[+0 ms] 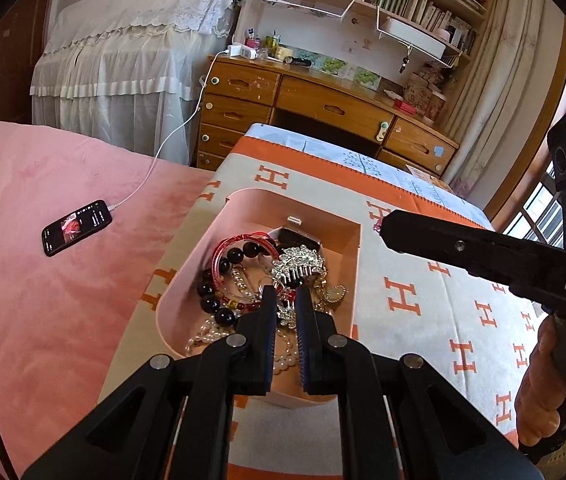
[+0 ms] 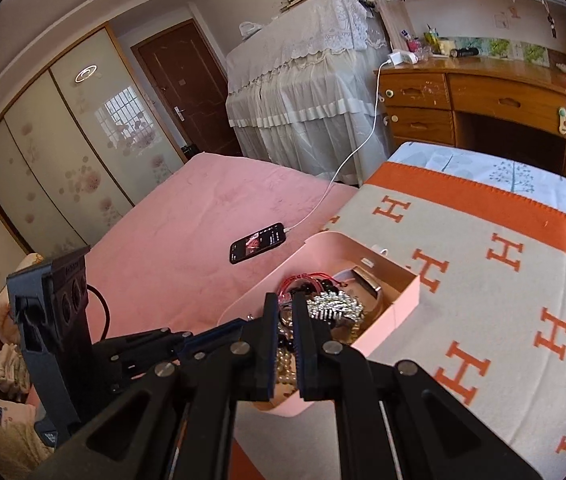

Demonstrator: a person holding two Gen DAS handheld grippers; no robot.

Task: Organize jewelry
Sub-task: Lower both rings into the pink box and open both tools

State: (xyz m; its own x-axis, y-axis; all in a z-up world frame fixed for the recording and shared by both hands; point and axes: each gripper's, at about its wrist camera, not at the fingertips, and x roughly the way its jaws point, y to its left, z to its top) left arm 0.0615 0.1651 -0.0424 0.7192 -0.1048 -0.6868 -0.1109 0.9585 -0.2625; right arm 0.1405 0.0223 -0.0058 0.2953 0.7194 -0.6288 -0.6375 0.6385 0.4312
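A pink jewelry box [image 1: 187,276] stands open on an orange-and-grey blanket; it also shows in the right wrist view [image 2: 387,328]. It holds a black bead bracelet [image 1: 219,280], a red bangle [image 1: 239,242], a silver rhinestone comb [image 1: 299,264], a pearl strand [image 1: 211,330] and a watch [image 1: 299,236]. My left gripper [image 1: 286,294] hangs over the pile with its jaws a narrow gap apart, nothing held. My right gripper [image 2: 285,300] hovers above the box's near end, jaws also narrowly apart and empty. In the left wrist view it [image 1: 383,224] reaches in from the right.
A phone [image 1: 77,227] on a white charging cable lies on the pink bedspread [image 1: 43,280] left of the box. A wooden desk [image 1: 323,100] with drawers stands beyond the bed's end. A lace-covered piano [image 1: 135,52] is at the back left.
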